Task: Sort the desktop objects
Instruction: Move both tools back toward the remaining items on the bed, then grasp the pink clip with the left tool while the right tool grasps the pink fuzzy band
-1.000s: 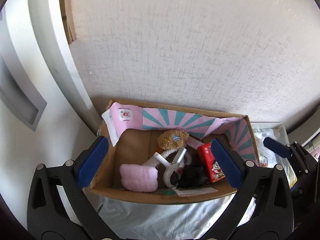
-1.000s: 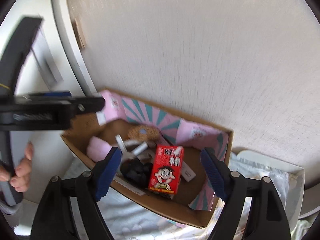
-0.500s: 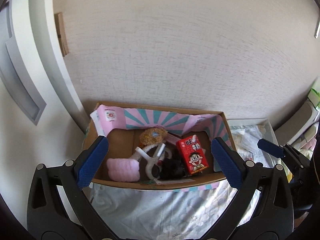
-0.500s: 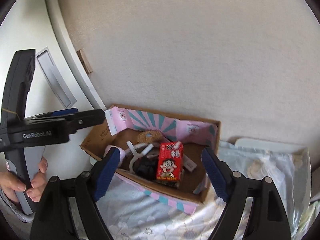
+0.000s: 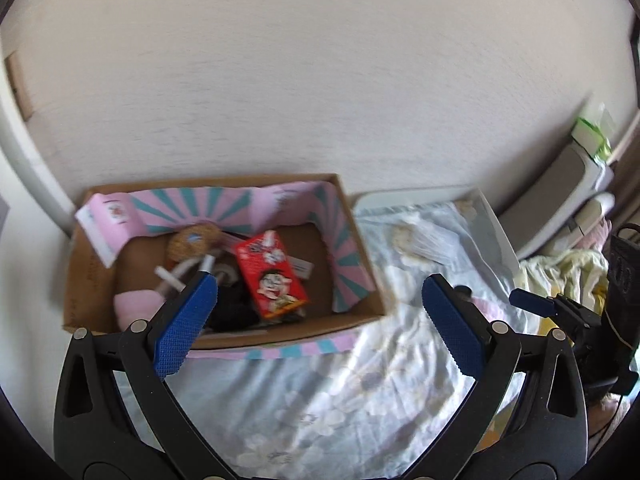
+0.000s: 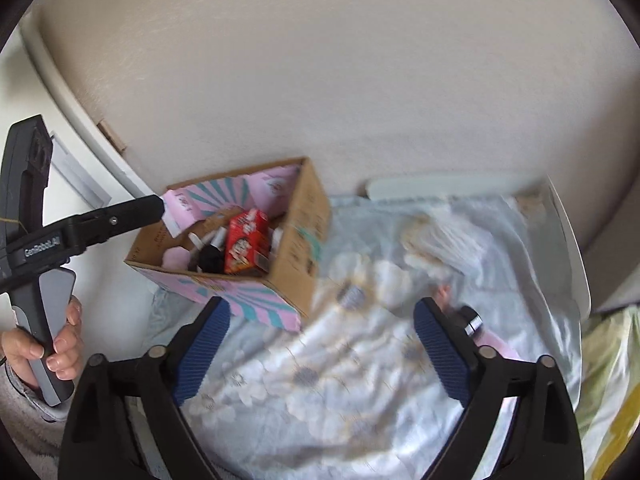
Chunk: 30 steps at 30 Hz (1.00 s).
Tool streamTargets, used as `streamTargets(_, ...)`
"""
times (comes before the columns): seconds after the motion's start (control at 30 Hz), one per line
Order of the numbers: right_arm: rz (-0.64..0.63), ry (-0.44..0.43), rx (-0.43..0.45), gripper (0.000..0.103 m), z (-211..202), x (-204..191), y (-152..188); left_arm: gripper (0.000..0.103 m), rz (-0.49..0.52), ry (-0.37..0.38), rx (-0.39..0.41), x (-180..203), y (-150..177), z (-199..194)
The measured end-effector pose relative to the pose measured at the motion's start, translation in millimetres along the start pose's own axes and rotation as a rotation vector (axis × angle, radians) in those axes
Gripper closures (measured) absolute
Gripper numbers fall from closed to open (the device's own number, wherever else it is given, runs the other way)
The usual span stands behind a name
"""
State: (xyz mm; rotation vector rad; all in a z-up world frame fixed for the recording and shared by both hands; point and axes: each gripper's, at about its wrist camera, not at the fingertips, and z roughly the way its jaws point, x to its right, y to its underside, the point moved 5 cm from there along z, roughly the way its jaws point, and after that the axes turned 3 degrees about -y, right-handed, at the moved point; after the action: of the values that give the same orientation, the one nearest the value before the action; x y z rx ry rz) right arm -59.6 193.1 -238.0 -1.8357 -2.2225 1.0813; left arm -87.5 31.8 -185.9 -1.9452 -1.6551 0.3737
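A cardboard box point(image 5: 356, 312) point(image 6: 296, 252) lined in pink and teal stands against the wall. Inside lie a red carton point(image 5: 270, 276) point(image 6: 244, 242), a pink fluffy piece point(image 5: 134, 306), a brown plush cookie point(image 5: 194, 240), a white clip and something black. My left gripper point(image 5: 320, 314) hangs open and empty over the flowered cloth point(image 5: 320, 400), its left finger in front of the box. My right gripper point(image 6: 320, 344) is over the cloth to the right of the box, jaws opening with nothing between them. A small black-and-silver object point(image 6: 471, 319) on something pink lies just beyond its right finger.
A clear packet point(image 6: 444, 240) point(image 5: 428, 240) lies on the cloth near the wall. A white rim point(image 6: 572, 248) borders the cloth on the right. A hand point(image 6: 60, 344) holds the left gripper's handle. Yellow-green bedding point(image 5: 568, 268) lies farther right.
Both grippers have swung right, away from above the box and out over the cloth. The right jaws have spread wider. The red carton stays in the box.
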Motion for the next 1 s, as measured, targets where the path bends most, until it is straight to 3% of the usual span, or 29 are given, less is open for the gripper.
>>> streamTargets(0.23, 0.111, 0.027, -0.006, 0.001, -20, 66, 29, 0.001, 0.158, 0.015, -0.069, 80, 5, 30)
streamTargets(0.37, 0.125, 0.064, 0.041, 0.001, -29, 97, 42, 0.001, 0.248, 0.024, -0.112, 127, 5, 53)
streamTargets(0.53, -0.064, 0.177, 0.066, 0.001, -32, 114, 54, 0.001, 0.317, 0.023, -0.187, 173, 14, 96)
streamTargets(0.63, -0.215, 0.256, 0.010, 0.001, -23, 122, 60, 0.001, 0.337, 0.026, -0.224, 190, 21, 120)
streamTargets(0.77, -0.243, 0.212, -0.118, 0.001, -3, 140, 68, 0.001, 0.361, 0.037, -0.244, 207, 33, 145)
streamTargets(1.0, -0.283, 0.106, -0.116, 0.001, 8, 155, 73, 0.002, 0.328, 0.096, -0.198, 209, 41, 153)
